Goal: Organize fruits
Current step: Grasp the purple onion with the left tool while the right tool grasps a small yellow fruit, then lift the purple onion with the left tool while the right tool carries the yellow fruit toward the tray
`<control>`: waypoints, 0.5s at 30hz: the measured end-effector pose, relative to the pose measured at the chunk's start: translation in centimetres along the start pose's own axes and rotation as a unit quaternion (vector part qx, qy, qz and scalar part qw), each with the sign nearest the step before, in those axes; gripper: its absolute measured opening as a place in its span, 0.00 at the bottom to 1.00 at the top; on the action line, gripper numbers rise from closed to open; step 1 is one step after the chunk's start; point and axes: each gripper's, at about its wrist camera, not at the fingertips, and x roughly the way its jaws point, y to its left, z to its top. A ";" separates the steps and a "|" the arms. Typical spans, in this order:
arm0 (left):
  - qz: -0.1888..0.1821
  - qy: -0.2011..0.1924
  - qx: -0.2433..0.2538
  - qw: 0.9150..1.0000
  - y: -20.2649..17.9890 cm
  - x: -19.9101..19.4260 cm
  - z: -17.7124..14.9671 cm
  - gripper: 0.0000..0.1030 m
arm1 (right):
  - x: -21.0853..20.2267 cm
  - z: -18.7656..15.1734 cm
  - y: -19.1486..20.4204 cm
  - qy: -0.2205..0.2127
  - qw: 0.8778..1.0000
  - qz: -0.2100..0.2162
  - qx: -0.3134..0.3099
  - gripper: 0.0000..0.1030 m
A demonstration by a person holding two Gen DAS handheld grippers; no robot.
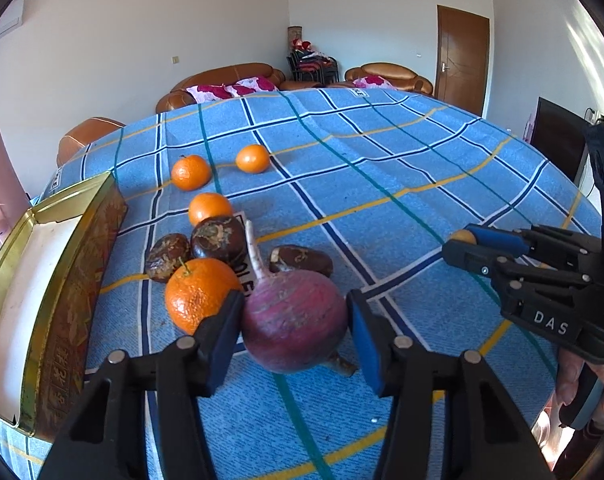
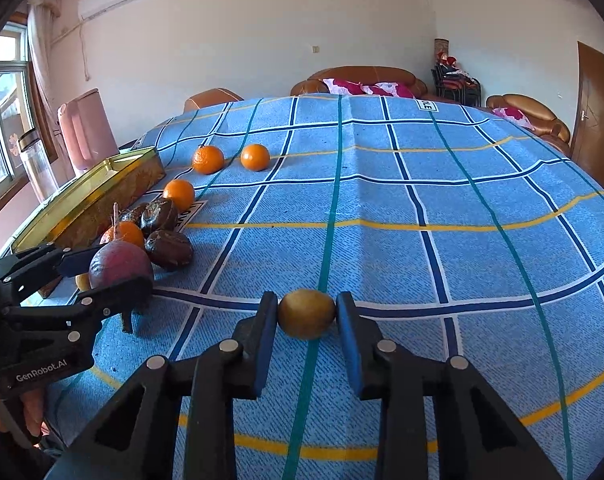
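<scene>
A purple-red round bulb (image 1: pixel 294 328) with a pale stalk rests on the blue checked cloth, and my left gripper (image 1: pixel 294 300) is shut on it, both pads against its sides. In the right wrist view the same bulb (image 2: pixel 118 264) sits in that gripper (image 2: pixel 110 274) at the left. My right gripper (image 2: pixel 305 304) is shut on a small yellow-brown fruit (image 2: pixel 306 314) lying on the cloth. From the left wrist view that gripper (image 1: pixel 457 244) is at the right, with the fruit (image 1: pixel 463 236) peeking out at its tip.
Several oranges (image 1: pixel 200 298) and three dark brown fruits (image 1: pixel 218 238) lie just beyond the bulb. An open gold tin (image 1: pixel 62 280) stands at the left table edge. A pink jug (image 2: pixel 88 132) and a clear bottle (image 2: pixel 36 164) stand behind it. Sofas lie past the far edge.
</scene>
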 end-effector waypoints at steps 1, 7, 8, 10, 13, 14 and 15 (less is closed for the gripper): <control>-0.005 -0.004 -0.003 1.000 0.1 -0.2 -0.1 0.52 | -0.2 0.0 0.1 -0.005 1.000 0.001 -0.003 0.31; -0.011 -0.027 -0.017 0.999 0.6 -0.8 -0.2 0.52 | -1.0 -0.2 0.4 -0.032 0.999 0.004 -0.015 0.31; -0.011 -0.030 -0.016 0.999 0.5 -0.9 -0.2 0.52 | -1.0 -0.2 0.4 -0.035 0.999 0.006 -0.016 0.31; -0.011 -0.041 -0.013 0.999 0.5 -1.3 -0.3 0.52 | -1.2 -0.3 0.5 -0.041 0.999 0.008 -0.019 0.31; -0.009 -0.057 -0.007 0.998 0.2 -1.8 -0.4 0.52 | -1.5 -0.4 0.6 -0.052 0.998 0.013 -0.024 0.31; -0.008 -0.061 -0.005 0.998 0.2 -1.9 -0.5 0.52 | -1.6 -0.4 0.6 -0.054 0.998 0.014 -0.025 0.31; -0.008 -0.064 -0.003 0.998 0.2 -2.0 -0.5 0.52 | -1.7 -0.5 0.7 -0.057 0.998 0.015 -0.027 0.31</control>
